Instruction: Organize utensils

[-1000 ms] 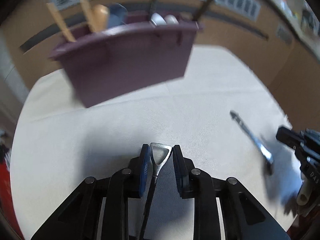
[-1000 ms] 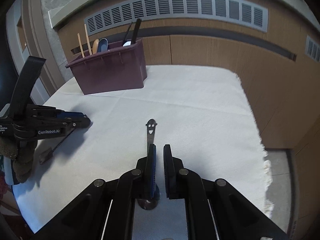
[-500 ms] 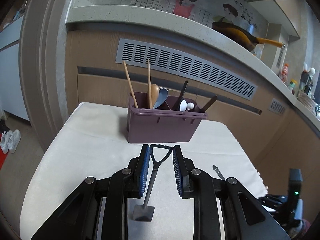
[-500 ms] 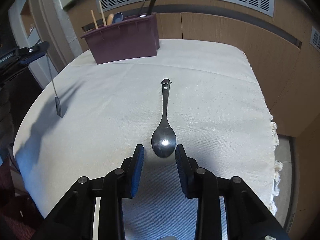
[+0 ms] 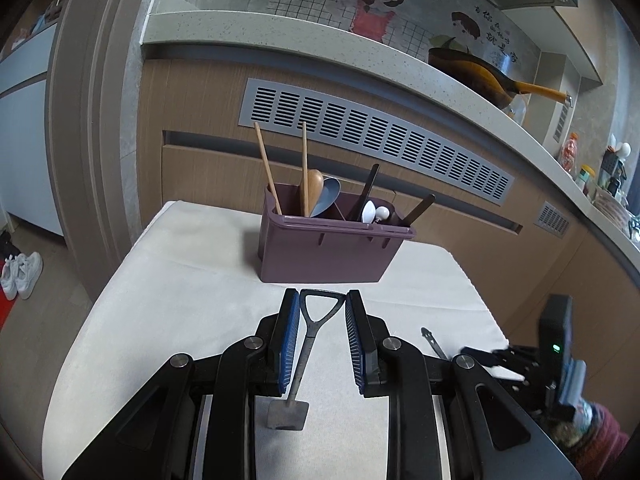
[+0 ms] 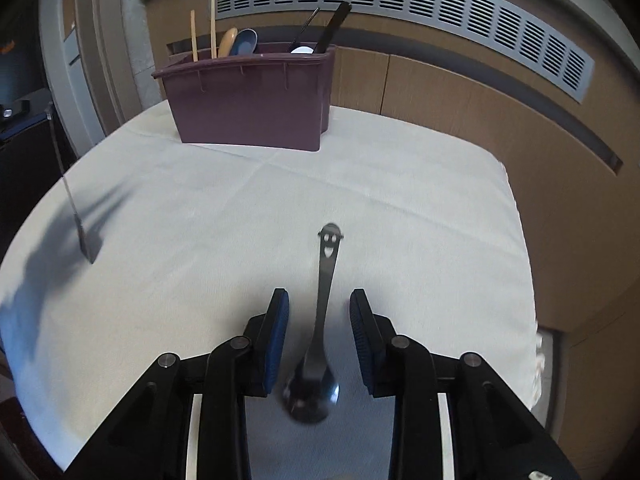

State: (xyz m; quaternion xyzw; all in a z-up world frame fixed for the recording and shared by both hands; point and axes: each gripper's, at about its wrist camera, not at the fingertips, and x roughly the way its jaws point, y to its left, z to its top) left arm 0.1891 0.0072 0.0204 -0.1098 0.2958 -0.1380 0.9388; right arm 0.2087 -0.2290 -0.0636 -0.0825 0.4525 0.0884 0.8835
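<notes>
A: Left gripper (image 5: 322, 312)?
B: Clamped on the shovel-shaped spoon (image 5: 306, 354), hanging above the white cloth (image 5: 168, 280) before the purple caddy (image 5: 328, 252)
A: Right gripper (image 6: 319, 312)?
B: Jaws closing around the smiley spoon (image 6: 326, 280) on the cloth, pads not touching

Unreadable Chinese characters on wall mural (image 5: 494, 36)

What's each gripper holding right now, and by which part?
Left gripper: small shovel-shaped utensil, clamped by its triangular handle loop, blade hanging down. Right gripper: nothing yet; its fingers are closing around the smiley-handled spoon's neck without touching.
</notes>
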